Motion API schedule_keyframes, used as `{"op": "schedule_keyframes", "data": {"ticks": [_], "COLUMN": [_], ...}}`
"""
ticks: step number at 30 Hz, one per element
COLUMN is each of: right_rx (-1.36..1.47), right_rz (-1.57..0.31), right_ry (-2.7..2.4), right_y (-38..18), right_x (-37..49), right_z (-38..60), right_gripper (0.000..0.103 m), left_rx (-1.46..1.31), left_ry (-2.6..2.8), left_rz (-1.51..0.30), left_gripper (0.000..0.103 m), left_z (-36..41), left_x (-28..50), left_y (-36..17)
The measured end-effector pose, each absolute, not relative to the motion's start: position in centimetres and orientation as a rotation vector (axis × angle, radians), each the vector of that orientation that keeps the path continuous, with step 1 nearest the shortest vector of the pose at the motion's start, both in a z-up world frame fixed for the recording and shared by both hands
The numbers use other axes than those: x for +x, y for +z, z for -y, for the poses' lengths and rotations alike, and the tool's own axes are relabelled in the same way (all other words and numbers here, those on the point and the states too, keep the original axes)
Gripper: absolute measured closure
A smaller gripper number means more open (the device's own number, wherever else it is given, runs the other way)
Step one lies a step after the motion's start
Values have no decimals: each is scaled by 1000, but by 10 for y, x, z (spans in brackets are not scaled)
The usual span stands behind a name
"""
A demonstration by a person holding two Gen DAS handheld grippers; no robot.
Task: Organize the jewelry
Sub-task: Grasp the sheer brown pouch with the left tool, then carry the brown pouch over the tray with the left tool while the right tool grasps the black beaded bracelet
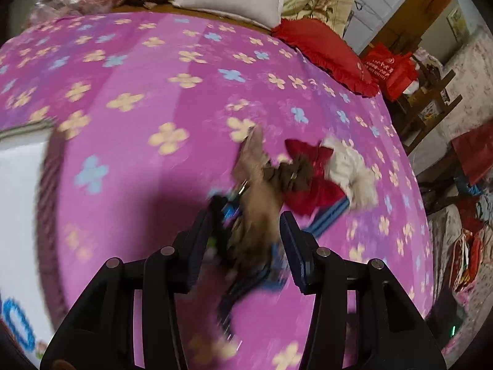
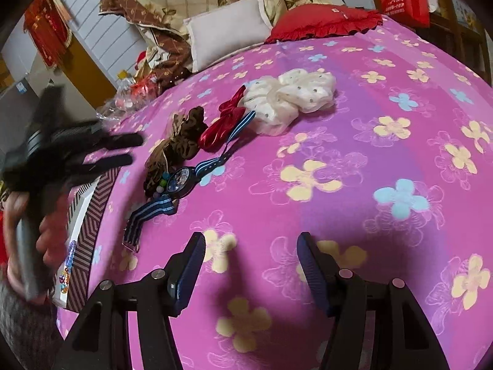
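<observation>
The left claw (image 1: pixel 245 240), jaws apart and empty, is hovering over the watch (image 2: pixel 180 182), whose strap is running lower left to upper right.

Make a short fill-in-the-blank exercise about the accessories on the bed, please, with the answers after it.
1. The wristwatch has a strap with blue and dark ____.
2. The hair accessory farthest from the watch, a scrunchie, is ____ in colour.
3. The bow between the brown scrunchie and the white one is ____.
4. The jaws of the right gripper are ____, with only the bedspread between them.

Missing words: stripes; white; red; open
</observation>
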State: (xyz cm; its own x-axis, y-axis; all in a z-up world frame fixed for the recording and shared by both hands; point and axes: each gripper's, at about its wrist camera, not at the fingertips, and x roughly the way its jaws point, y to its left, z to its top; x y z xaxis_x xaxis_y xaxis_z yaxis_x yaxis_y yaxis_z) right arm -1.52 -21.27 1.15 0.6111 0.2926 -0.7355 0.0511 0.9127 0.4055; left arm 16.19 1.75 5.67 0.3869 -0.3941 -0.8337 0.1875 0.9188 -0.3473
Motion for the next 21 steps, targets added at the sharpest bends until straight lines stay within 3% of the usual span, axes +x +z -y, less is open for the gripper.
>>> {"op": "schedule_keyframes", "data": {"ticks": [5, 6, 8, 21], "right_rx": [389, 388, 392, 299], "right_rz": [-888, -885, -881, -886], "right_ry": [155, 156, 161, 132], "right_y": [11, 11, 10, 11], "right_x": [-17, -18, -18, -18], "right_z": [214, 214, 215, 201], "right_gripper": [43, 43, 43, 38], "left_rx": [-43, -20, 13, -173], "left_ry": [-356, -356, -353, -458], "left_rz": [-1175, -1192, -1213, -964], "left_gripper": [57, 62, 86, 89], "left_z": [26, 31, 35, -37], "left_x": [189, 191, 190, 91], "left_y": [37, 33, 27, 109]}}
